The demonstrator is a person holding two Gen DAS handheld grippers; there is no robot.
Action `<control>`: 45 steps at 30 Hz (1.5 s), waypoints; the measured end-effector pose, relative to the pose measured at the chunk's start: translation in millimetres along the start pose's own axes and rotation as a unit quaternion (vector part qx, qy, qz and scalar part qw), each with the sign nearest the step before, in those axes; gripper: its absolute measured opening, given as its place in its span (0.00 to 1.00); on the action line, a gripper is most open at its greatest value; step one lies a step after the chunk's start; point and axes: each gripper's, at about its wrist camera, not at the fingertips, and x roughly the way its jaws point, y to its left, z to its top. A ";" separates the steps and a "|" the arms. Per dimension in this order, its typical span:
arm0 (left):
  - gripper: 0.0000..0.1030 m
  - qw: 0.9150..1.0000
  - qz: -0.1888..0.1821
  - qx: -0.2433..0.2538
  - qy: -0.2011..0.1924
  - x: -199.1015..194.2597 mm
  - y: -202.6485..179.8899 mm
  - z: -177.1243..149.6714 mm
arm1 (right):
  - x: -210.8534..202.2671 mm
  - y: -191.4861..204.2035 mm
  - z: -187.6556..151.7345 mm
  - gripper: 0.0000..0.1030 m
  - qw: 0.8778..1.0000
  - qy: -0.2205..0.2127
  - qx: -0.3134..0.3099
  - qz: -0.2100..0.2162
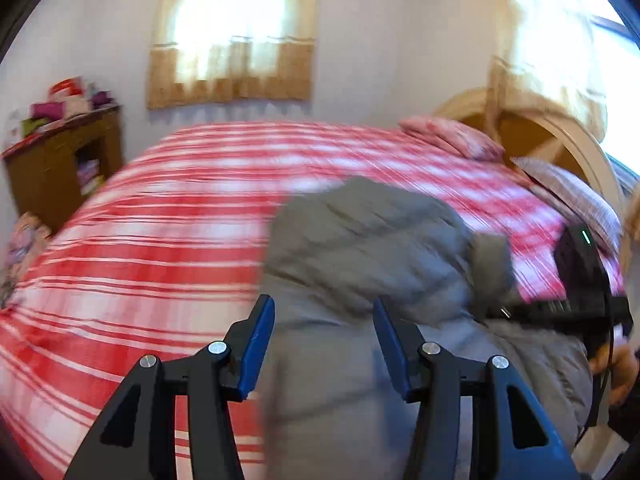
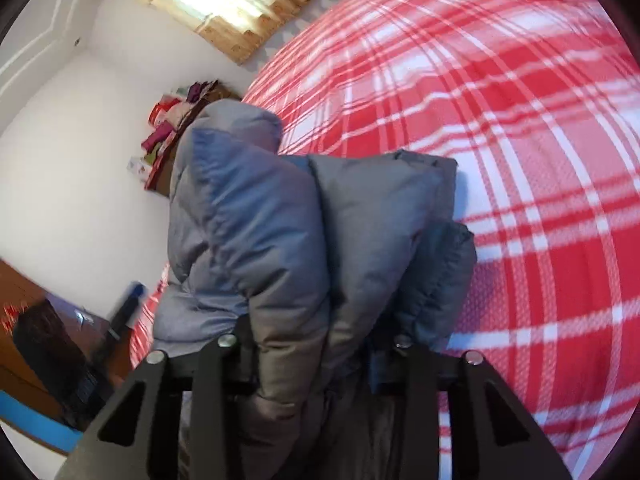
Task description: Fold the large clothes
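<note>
Flanking jacket (image 1: 360,240), seemingly pillows (image 1: 452,136) behind

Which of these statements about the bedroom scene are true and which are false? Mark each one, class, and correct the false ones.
1. The puffy jacket is grey. True.
2. The bedspread is plain blue. False: it is red and white plaid.
3. The right hand-held gripper has bunched jacket fabric between its fingers. True.
4. The left hand-held gripper is clamped shut on a pillow. False: its blue fingers stand apart, with only the jacket seen beyond them.
5. Pillows lie at the headboard end of the bed. True.
6. The wooden cabinet has nothing on top. False: colourful items are piled on it.
</note>
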 end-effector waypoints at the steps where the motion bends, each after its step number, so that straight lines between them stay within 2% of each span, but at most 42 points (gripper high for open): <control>1: 0.51 1.000 0.005 -0.012 0.003 0.6 11.0 4.3 | 2.0 3.3 -0.4 0.37 1.000 0.001 -0.009 -0.002; 5: 0.51 0.997 -0.003 -0.054 0.062 35.2 52.9 6.0 | 9.8 -0.7 1.5 0.37 1.000 0.008 0.004 0.011; 8: 0.51 0.987 -0.059 -0.093 0.118 64.5 58.4 -10.0 | 3.8 -12.3 -3.6 0.37 1.000 0.016 0.014 0.021; 11: 0.52 0.982 -0.112 -0.093 0.117 67.5 40.5 -18.1 | -4.1 -20.9 -10.7 0.36 0.999 0.021 0.021 0.020; 12: 0.59 0.984 -0.113 -0.081 0.114 67.5 31.9 -18.4 | -4.7 -24.3 -13.2 0.36 0.999 0.020 0.027 0.024; 13: 0.65 0.985 -0.111 -0.063 0.117 69.6 21.6 -19.1 | -5.1 -27.2 -14.6 0.36 0.999 0.019 0.034 0.029; 16: 0.67 0.986 -0.098 -0.009 0.136 82.1 -2.9 -22.1 | -1.5 -28.2 -13.7 0.36 0.999 0.022 0.040 0.028; 21: 0.66 0.981 -0.107 -0.031 0.159 89.3 -2.2 -27.3 | 5.6 -14.3 -8.3 0.36 1.000 0.029 0.007 0.004; 29: 0.45 0.984 -0.098 -0.033 0.144 74.8 -16.0 -28.1 | 28.4 17.2 8.9 0.37 0.999 0.044 -0.027 -0.018; 31: 0.39 0.986 -0.086 -0.036 0.137 69.0 -16.2 -25.9 | 35.1 28.1 11.0 0.37 0.998 0.050 -0.042 -0.014; 34: 0.38 0.989 -0.054 -0.035 0.130 55.6 -15.7 -27.1 | 44.9 36.7 11.1 0.37 0.996 0.058 -0.064 -0.005; 38: 0.38 0.990 -0.012 -0.039 0.136 52.8 -7.2 -31.4 | 65.5 53.9 15.5 0.37 0.993 0.059 -0.097 -0.019; 45: 0.39 0.989 0.019 -0.029 0.144 65.2 -10.9 -36.2 | 72.3 57.2 14.5 0.37 0.993 0.049 -0.102 -0.025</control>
